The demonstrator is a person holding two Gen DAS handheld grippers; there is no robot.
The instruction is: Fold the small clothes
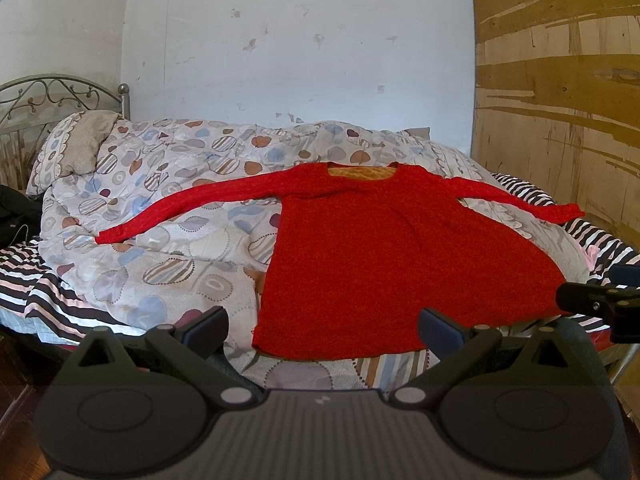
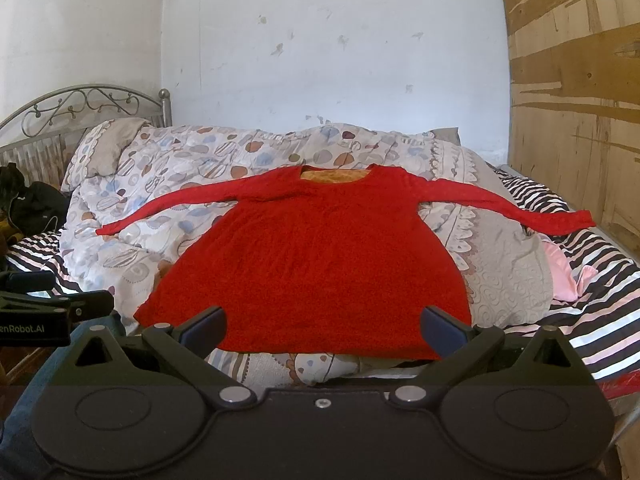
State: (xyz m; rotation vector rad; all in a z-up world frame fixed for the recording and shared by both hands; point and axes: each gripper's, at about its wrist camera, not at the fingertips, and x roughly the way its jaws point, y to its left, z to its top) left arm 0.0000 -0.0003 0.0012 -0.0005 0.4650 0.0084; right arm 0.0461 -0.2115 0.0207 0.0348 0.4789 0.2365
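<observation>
**A:** So, how far along are you with the folding?

**B:** Barely started, I'd judge. The red top point(image 2: 312, 264) lies spread flat on the patterned quilt point(image 2: 192, 168), neckline toward the wall, hem toward me, and both sleeves stretched straight out to the sides. I see no fold in it anywhere.

**A:** And your tongs?

**B:** Both are spread apart and holding nothing. My left gripper point(image 1: 323, 326) hovers just short of the hem, toward its left corner. My right gripper point(image 2: 323, 326) sits over the middle of the hem, its fingertips point(image 2: 208, 322) overlapping the red cloth in my view, though I can't tell whether they touch it.

**A:** What's left, then?

**B:** Everything, I think: sleeves in, sides in, then hem up to the neckline. The left sleeve point(image 1: 192, 204) runs long across the quilt, and the right sleeve point(image 2: 516, 210) reaches out over the striped sheet point(image 2: 592, 308) near the wooden panel point(image 2: 580, 100).

**A:** Anything awkward about it?

**B:** The quilt is lumpy, so creases may not lie crisp. There's a pink garment point(image 2: 564, 276) lying beside the quilt on the right; it may be next, but that's my guess.
</observation>
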